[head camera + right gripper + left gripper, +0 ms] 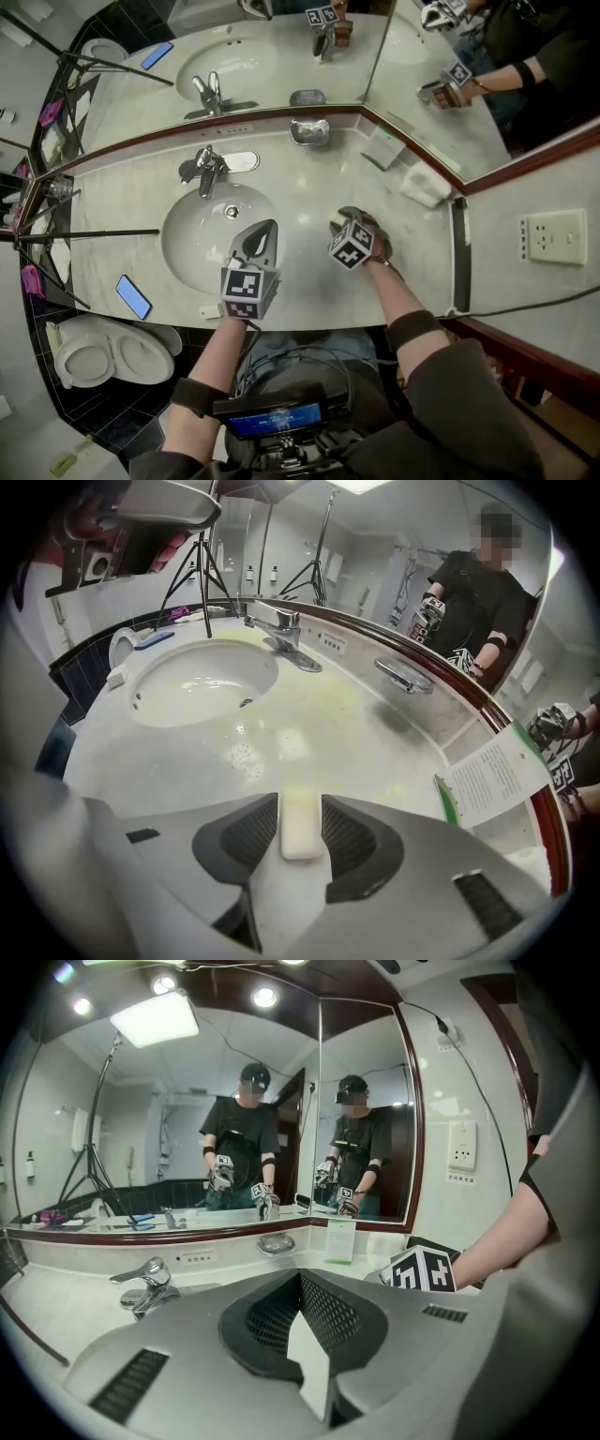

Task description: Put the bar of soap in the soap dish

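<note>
Soap count is one: the single bar of soap (301,825) lies flat on the counter (417,248) right of the sink basin (178,234), between your right gripper's (345,218) parted jaws, not clearly squeezed. One soap dish (309,131) sits behind the basin. Your left gripper (265,228), jaws closed and empty, hovers over the basin's right rim.

Pale marble counter (309,281) spreads beneath the fingers (267,234); corner mirrors (169,1129) in dark red trim rise beyond them; ceiling spotlights (264,997) glow overhead.
</note>
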`<state>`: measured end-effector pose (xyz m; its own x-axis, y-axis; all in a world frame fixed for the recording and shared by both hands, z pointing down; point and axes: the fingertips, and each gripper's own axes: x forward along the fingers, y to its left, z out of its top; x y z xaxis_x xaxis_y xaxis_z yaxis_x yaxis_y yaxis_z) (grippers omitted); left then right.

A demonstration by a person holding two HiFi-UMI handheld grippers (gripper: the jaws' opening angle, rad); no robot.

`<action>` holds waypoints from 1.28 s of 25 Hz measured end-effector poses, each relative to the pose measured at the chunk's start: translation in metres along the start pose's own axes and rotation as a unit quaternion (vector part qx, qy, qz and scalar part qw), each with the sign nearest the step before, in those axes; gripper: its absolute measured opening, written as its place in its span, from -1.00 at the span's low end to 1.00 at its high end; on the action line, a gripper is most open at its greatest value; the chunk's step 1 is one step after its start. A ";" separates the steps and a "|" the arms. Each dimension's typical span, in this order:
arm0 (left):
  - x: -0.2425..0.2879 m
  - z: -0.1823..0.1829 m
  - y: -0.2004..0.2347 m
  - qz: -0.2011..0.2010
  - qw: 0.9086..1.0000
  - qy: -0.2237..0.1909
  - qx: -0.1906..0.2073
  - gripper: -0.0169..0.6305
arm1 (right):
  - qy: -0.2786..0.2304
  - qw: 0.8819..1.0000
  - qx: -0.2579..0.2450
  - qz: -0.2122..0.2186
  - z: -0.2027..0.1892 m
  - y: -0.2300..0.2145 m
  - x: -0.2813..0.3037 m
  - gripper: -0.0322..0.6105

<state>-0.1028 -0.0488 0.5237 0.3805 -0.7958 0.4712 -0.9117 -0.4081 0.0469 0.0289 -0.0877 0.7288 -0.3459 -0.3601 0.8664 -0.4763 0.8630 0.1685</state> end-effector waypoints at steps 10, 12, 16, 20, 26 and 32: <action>-0.003 0.005 -0.003 0.000 1.000 -0.012 -0.010 -0.95 | -0.077 0.996 0.043 -0.004 0.034 -0.011 -0.052 -0.63; -0.004 0.005 -0.004 -0.001 1.000 -0.012 -0.014 -0.95 | -0.106 0.993 0.061 -0.003 0.047 -0.017 -0.074 -0.79; -0.004 0.009 -0.007 -0.008 1.000 -0.014 -0.016 -0.95 | -0.166 0.980 0.106 -0.001 0.075 -0.031 -0.126 -0.85; -0.005 0.013 -0.008 -0.012 1.000 -0.017 -0.014 -0.95 | -0.225 0.962 0.152 -0.014 0.085 -0.045 -0.163 -0.85; -0.008 0.015 -0.009 -0.016 1.000 -0.020 -0.018 -0.95 | -0.312 0.915 0.254 -0.018 0.078 -0.059 -0.211 -0.85; -0.016 0.022 -0.005 -0.016 0.999 -0.033 -0.024 -0.95 | -0.323 0.904 0.277 -0.036 0.054 -0.062 -0.229 -0.85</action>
<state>-0.1008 -0.0441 0.4970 0.4183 -0.8103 0.4104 -0.9043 -0.4139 0.1044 0.0939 -0.0779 0.4943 -0.6123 -0.6949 0.3771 -0.7867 0.5828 -0.2033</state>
